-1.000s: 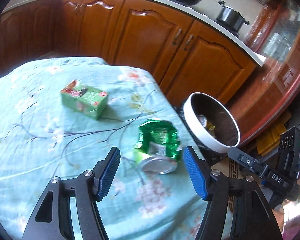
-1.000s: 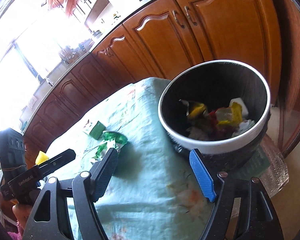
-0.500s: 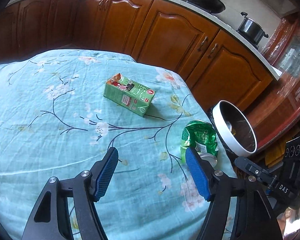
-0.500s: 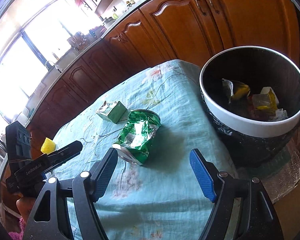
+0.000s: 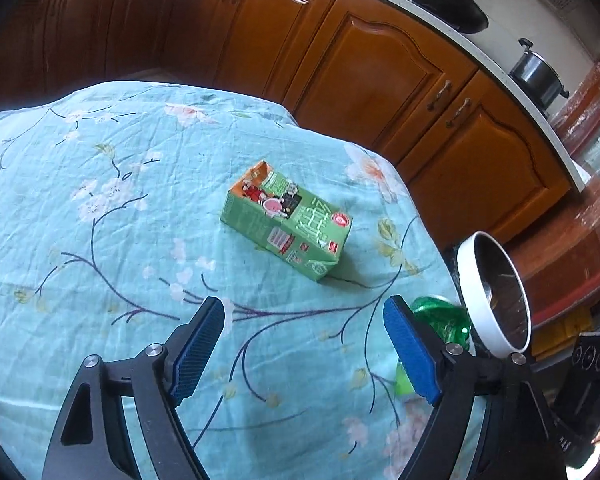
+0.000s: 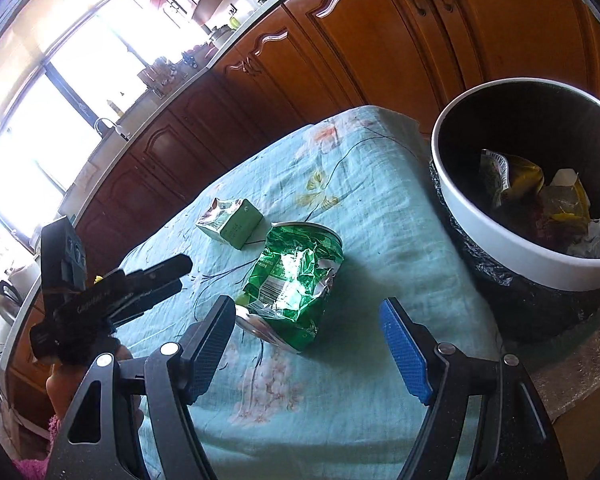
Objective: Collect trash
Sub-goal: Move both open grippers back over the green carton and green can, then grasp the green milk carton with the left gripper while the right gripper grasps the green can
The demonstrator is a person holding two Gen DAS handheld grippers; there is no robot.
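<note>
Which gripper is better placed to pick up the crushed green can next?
Right. The right gripper is open with the crushed green can lying just ahead between its fingers; the left gripper faces the green carton.

Wooden cabinets (image 5: pixel 380 76) stand behind the floral tablecloth (image 5: pixel 100 240), with a wok (image 5: pixel 448 4) and pot (image 5: pixel 536 74) above.

Two pieces of trash are lying on the desk's teal flowered cloth (image 5: pixel 100 240): one green rectangular drink carton (image 5: pixel 286 222) at 12 o'clock and one crushed green metal can (image 6: pixel 294 280) at 3 o'clock in the left wrist view. One round white-rimmed black bin (image 6: pixel 496 236) is standing beside the desk, holding several crumpled wrappers, too jumbled to count. Two pots are sitting at 1 o'clock: one black wok (image 5: pixel 448 8) and one lidded grey saucepan (image 5: pixel 538 74).
</note>
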